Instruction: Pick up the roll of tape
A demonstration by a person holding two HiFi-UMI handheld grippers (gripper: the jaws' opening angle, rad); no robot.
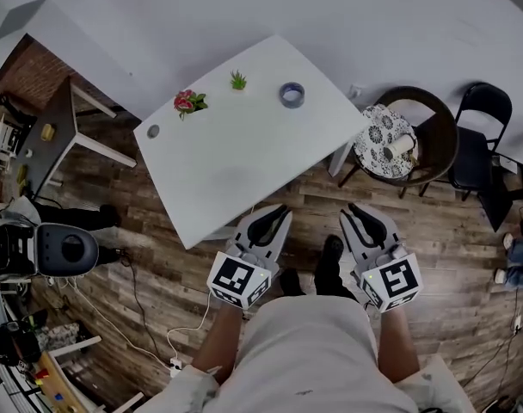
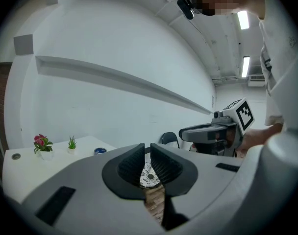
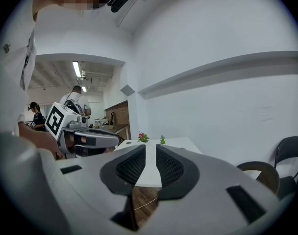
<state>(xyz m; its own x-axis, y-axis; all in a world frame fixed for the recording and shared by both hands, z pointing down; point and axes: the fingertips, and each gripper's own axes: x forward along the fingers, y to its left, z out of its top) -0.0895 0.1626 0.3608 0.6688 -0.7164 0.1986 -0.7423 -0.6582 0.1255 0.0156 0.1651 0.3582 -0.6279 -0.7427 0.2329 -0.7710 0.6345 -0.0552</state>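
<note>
The roll of tape [image 1: 292,94], blue-grey, lies flat near the far right corner of the white table [image 1: 236,162]. In the left gripper view the tape [image 2: 100,151] shows small and far off, left of the jaws. Both grippers hang over the wood floor, short of the table's near edge. My left gripper [image 1: 279,211] is shut, with nothing in it [image 2: 147,156]. My right gripper [image 1: 357,210] stands open, a clear gap between its pads and nothing in that gap [image 3: 150,156]. In the right gripper view I cannot see the tape.
On the table stand a pink flower pot [image 1: 188,103] and a small green plant [image 1: 237,81]. A round chair with a patterned cushion [image 1: 384,136] and a black folding chair [image 1: 481,119] sit to the right. A grey desk [image 1: 55,136] and an office chair [image 1: 64,249] are at the left.
</note>
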